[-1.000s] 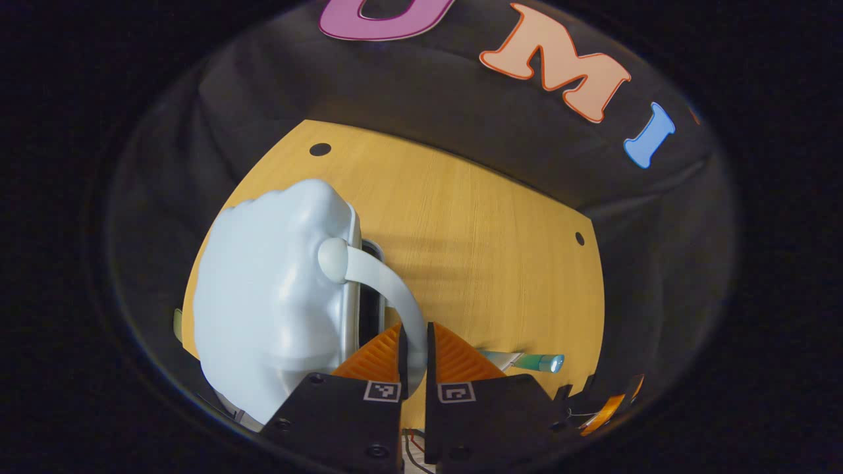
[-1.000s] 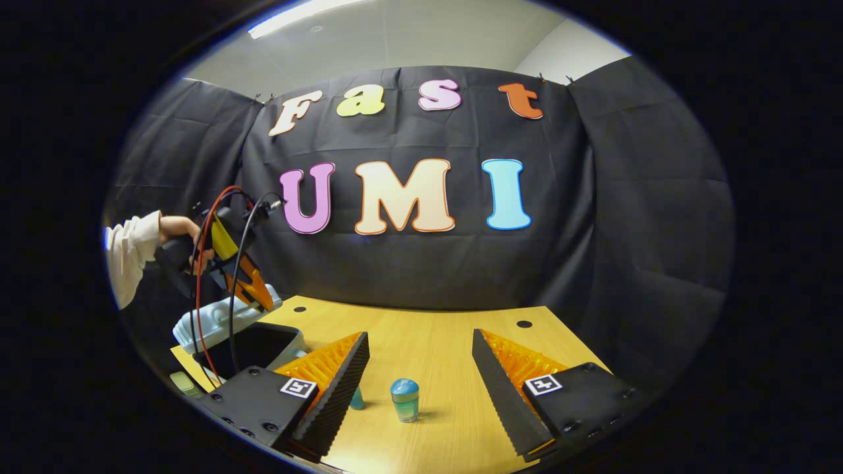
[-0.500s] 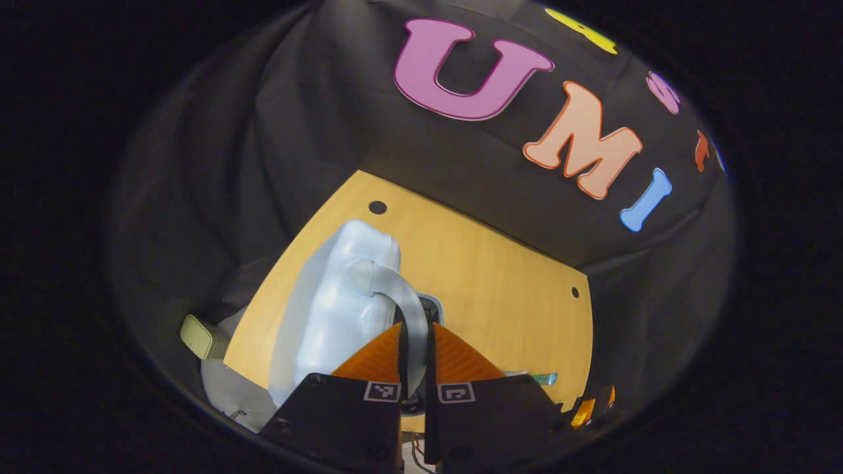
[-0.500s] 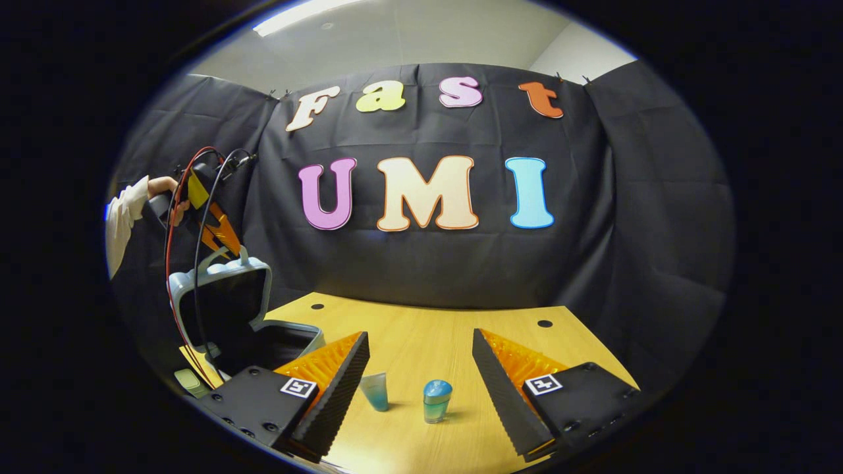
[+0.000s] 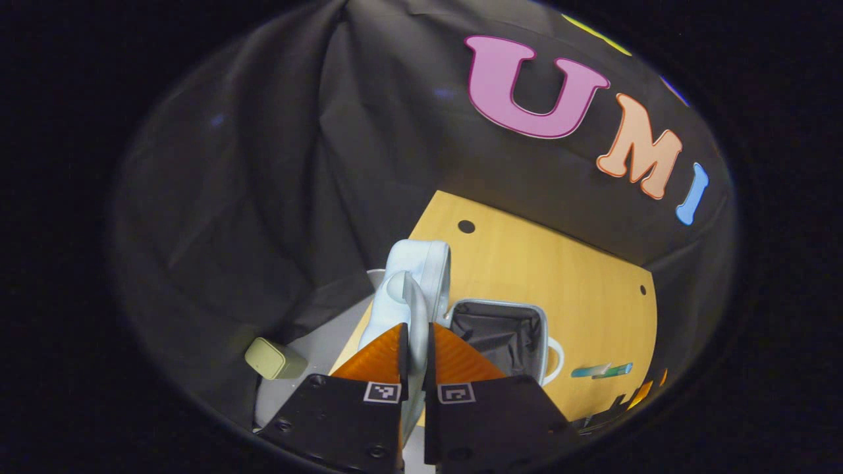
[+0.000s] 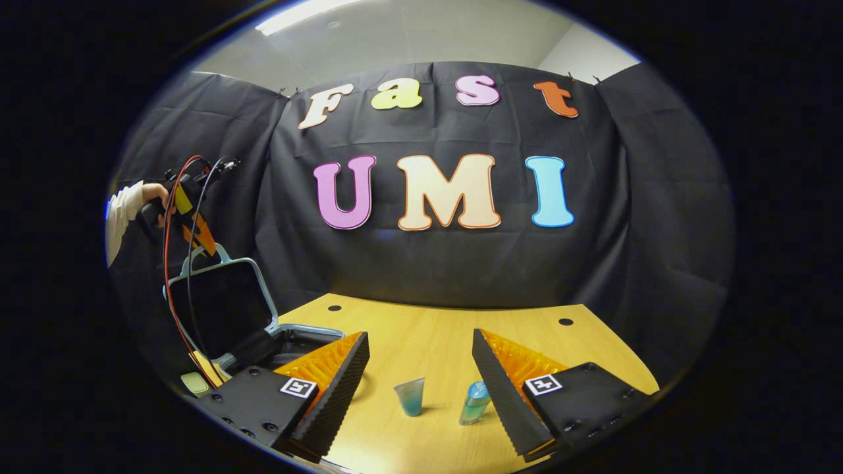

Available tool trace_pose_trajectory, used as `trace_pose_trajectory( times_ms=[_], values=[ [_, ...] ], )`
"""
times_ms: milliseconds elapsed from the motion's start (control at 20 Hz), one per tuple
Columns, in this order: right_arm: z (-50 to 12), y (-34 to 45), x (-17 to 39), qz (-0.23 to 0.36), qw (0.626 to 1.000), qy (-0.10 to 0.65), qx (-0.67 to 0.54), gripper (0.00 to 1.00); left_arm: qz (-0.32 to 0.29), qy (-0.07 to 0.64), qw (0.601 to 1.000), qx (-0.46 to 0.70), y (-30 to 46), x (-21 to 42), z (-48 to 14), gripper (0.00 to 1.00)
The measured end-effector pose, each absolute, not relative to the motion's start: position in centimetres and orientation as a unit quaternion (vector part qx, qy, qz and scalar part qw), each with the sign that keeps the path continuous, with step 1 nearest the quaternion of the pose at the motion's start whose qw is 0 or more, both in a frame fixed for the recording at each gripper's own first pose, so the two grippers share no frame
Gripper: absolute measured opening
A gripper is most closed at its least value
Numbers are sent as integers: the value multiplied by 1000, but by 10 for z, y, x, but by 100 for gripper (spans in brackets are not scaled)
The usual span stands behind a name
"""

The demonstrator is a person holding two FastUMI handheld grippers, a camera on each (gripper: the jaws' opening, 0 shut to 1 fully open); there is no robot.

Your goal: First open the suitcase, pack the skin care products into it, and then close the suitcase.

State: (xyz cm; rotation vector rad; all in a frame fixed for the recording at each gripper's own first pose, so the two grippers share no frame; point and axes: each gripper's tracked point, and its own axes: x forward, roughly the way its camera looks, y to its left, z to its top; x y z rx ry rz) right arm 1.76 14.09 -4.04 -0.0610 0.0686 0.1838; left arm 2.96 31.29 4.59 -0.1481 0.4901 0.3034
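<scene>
My left gripper (image 5: 416,332) is shut on the pale blue handle (image 5: 412,306) of the suitcase lid (image 5: 421,266), which stands upright. Beside it the suitcase base (image 5: 507,332) lies open with a dark lining. In the right gripper view the raised lid (image 6: 220,309) and base (image 6: 299,336) sit at the table's left end, and the left gripper (image 6: 197,230) hangs above them in a person's hand (image 6: 153,195). My right gripper (image 6: 420,334) is open above the table. Ahead of it stand a teal tube (image 6: 410,397) and a blue bottle (image 6: 474,403). Both products (image 5: 602,370) lie beyond the base.
The wooden table (image 6: 435,329) has small round holes near its back corners. A small olive box (image 5: 273,359) lies off the table's left end on a grey surface, and the same olive box (image 6: 194,382) sits below the suitcase. Black cloth walls close the booth.
The left gripper has swung the lid up by its handle from almost closed to upright, baring the dark lining. The right gripper has turned a little left, so the two products sit farther right.
</scene>
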Motion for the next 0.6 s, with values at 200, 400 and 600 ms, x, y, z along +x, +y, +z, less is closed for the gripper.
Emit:
trace_pose_trajectory(
  times_ms=[200,400,600],
  values=[
    [-45,157,17,89,995,35,-35,99,183,243,951,-63,372,22,25,6],
    [-48,164,14,75,996,35,-40,99,209,257,943,-39,429,14,-16,5],
    [-56,164,9,60,996,44,-38,99,229,275,932,-59,460,17,-62,5]
  ],
)
